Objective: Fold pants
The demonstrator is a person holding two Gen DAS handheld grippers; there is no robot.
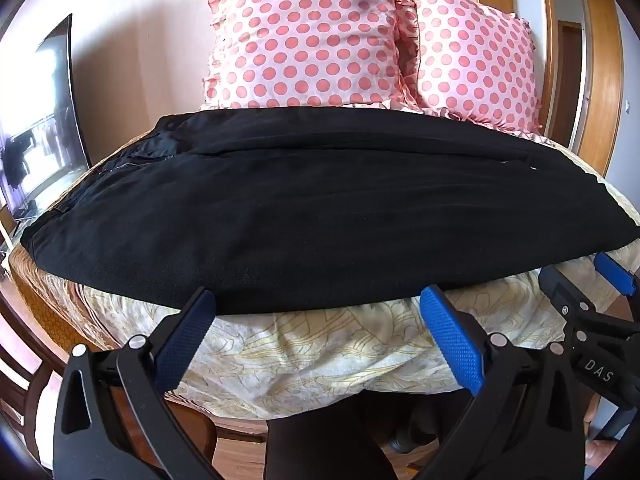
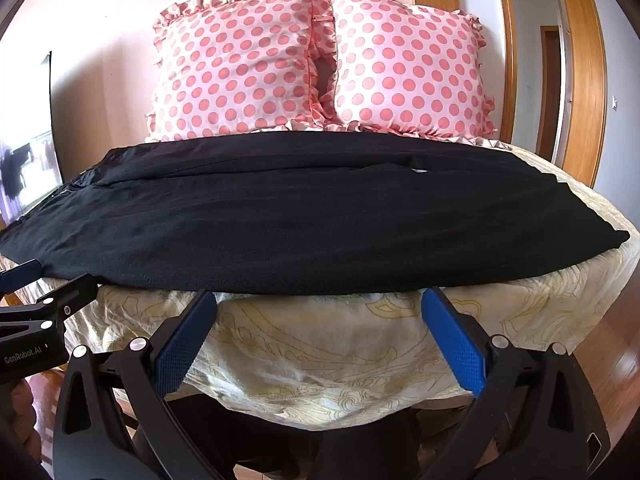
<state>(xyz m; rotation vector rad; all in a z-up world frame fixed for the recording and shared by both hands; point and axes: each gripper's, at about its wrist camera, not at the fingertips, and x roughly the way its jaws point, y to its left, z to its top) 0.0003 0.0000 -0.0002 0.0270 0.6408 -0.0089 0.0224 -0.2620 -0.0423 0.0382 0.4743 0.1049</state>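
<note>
Black pants lie flat across the bed, lengthwise from left to right, one half lying over the other, with the waist and zipper at the left. They show the same way in the right wrist view. My left gripper is open and empty, its blue pads just short of the pants' near edge. My right gripper is open and empty at the same near edge, further right. The right gripper also shows at the right of the left wrist view; the left gripper shows at the left of the right wrist view.
The bed has a cream patterned cover. Two pink polka-dot pillows stand against the wall behind the pants. A dark screen stands at the left. A wooden door frame is at the right.
</note>
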